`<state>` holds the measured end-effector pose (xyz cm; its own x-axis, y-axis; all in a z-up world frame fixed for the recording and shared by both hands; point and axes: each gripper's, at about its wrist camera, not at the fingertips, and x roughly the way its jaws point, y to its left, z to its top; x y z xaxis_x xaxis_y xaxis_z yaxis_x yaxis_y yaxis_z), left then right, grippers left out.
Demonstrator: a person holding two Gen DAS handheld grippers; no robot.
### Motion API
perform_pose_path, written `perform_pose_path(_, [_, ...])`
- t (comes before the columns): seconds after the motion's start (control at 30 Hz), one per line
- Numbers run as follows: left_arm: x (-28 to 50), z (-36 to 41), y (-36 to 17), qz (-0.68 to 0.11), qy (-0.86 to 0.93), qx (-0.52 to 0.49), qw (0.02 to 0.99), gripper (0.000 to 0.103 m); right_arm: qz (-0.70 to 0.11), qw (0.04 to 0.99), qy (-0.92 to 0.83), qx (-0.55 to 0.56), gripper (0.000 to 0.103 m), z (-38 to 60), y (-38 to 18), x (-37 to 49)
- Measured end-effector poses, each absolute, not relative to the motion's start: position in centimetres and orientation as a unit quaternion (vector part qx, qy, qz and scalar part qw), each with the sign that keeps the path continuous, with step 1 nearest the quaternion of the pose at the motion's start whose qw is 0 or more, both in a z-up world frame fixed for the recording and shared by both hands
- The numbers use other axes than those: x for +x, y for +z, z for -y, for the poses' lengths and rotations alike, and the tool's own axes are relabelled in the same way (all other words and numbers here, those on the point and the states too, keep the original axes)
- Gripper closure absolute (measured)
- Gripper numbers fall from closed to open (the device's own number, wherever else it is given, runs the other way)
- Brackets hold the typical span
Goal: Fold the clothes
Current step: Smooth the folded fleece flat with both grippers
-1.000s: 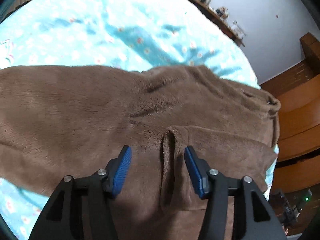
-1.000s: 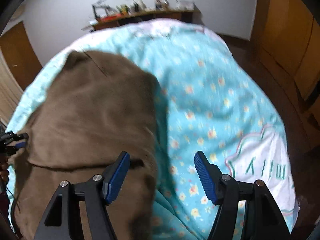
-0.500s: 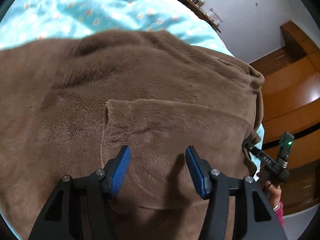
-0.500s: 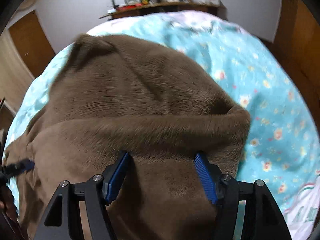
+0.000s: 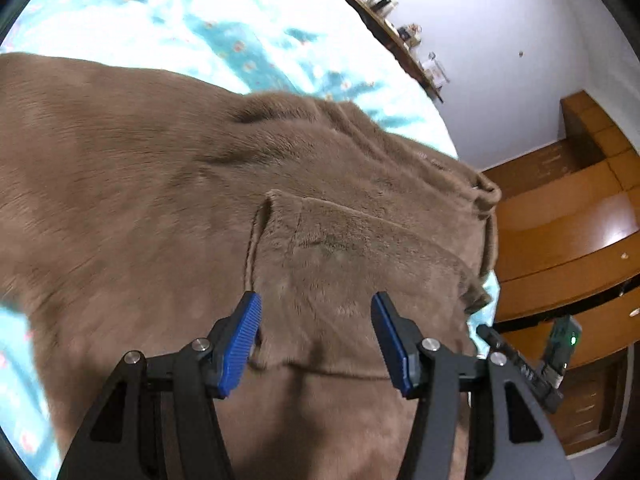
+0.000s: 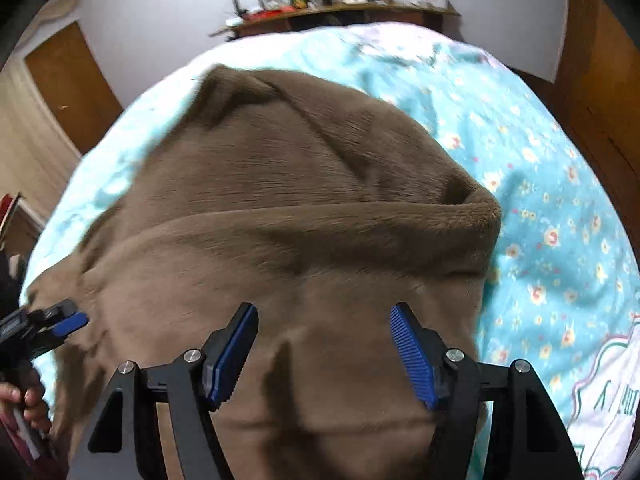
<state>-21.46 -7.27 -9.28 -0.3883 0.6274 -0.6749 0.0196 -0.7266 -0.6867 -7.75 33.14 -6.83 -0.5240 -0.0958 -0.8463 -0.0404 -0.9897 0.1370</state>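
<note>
Both the left gripper (image 5: 316, 308) and right gripper (image 6: 324, 320) tilt downward, jaws parted with nothing clamped.

Support: I see a bed (image 6: 532, 184) under a turquoise floral quilt cover (image 5: 208, 24), with a white printed patch at its near right corner in the right wrist view.
On it: one brown plush garment (image 6: 280, 184), lying directly on the cover, part folded over itself.
Spread: I read it reaching the bed's left edge; the cover lies bare to the right.
Texture: nap blurred in places.
</note>
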Motion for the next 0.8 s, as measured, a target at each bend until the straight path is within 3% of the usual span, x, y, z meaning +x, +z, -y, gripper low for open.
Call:
perform_pose_path(0.33, [-15.1,7.4,-9.7,0.288,0.746,-0.556,0.224,0.042,0.063,0.147,-0.831,0.533,0.029,-25.9,-6.3,-0.3])
perform_pose_path(0.5, [-12.0,6.7,-12.7,0.271,0.726,-0.594,0.215,0.042,0.013,0.11,-0.818,0.565,0.029,-25.1,-10.9,0.4])
perform_pose_path(0.8, [-10.0,15.8,-9.6,0.377,0.762,-0.496,0.177,0.042,-0.058,0.073,-0.827,0.555,0.028,-23.6,-14.5,0.7])
